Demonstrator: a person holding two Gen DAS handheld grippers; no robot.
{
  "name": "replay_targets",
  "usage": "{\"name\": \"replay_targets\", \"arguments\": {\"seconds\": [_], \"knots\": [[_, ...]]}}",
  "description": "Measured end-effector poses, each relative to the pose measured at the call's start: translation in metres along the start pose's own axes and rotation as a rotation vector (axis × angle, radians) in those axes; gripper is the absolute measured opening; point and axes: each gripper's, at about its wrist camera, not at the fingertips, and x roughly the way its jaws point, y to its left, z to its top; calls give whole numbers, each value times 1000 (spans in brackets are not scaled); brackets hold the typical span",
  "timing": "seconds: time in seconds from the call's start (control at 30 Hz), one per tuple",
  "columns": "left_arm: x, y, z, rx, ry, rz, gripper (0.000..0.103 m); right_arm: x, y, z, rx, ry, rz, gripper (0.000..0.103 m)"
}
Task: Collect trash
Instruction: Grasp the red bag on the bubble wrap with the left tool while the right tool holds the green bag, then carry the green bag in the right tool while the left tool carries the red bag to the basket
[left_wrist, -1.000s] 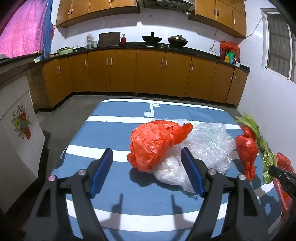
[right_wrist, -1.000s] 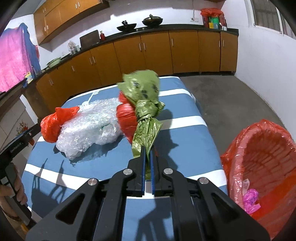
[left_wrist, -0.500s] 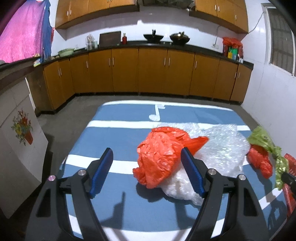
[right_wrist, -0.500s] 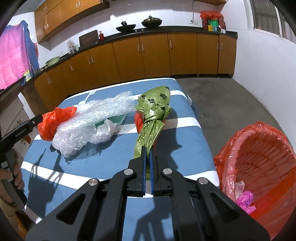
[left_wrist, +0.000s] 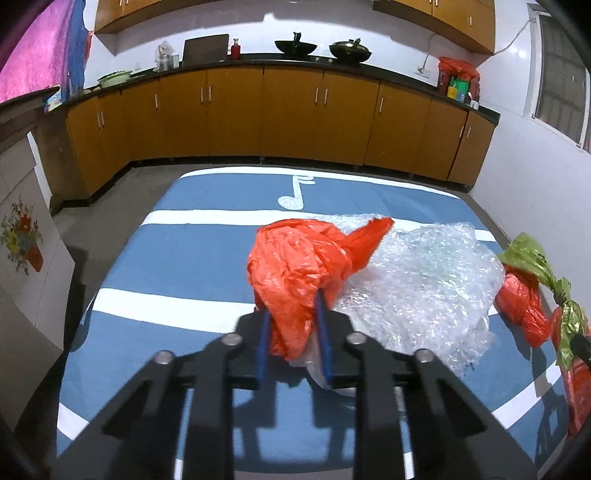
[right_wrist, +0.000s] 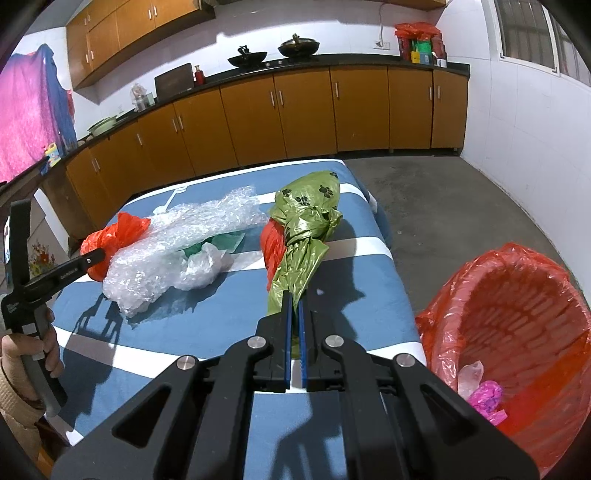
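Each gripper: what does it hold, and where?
Left gripper, closing: orange bag, near lower end. Right gripper: green bag, twisted tail.

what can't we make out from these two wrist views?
- Left wrist: whether the left gripper pads also pinch clear plastic; the orange bag covers them.
- Right wrist: what's under the bubble wrap; a green patch shows through.
- Right wrist: the bin bottom, cut off by the edge.

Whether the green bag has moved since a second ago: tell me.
Yes. The green bag was raised a second ago; it now lies lower, resting on the striped table, while the right gripper pinches its tail.
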Motion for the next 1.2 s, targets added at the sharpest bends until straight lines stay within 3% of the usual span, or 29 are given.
{"name": "replay_targets", "arguments": {"seconds": [0.33, 0.57, 1.2], "knots": [[-39, -2, 5, 14, -84, -10, 12, -17, 6, 5, 0, -31, 11, 4], [-77, -12, 6, 12, -124, -69, 12, -39, 5, 8, 0, -69, 17, 4], [-142, -113, -5, 110, -161, -286, 12, -115, -45, 3, 55, -178, -70, 4]]}}
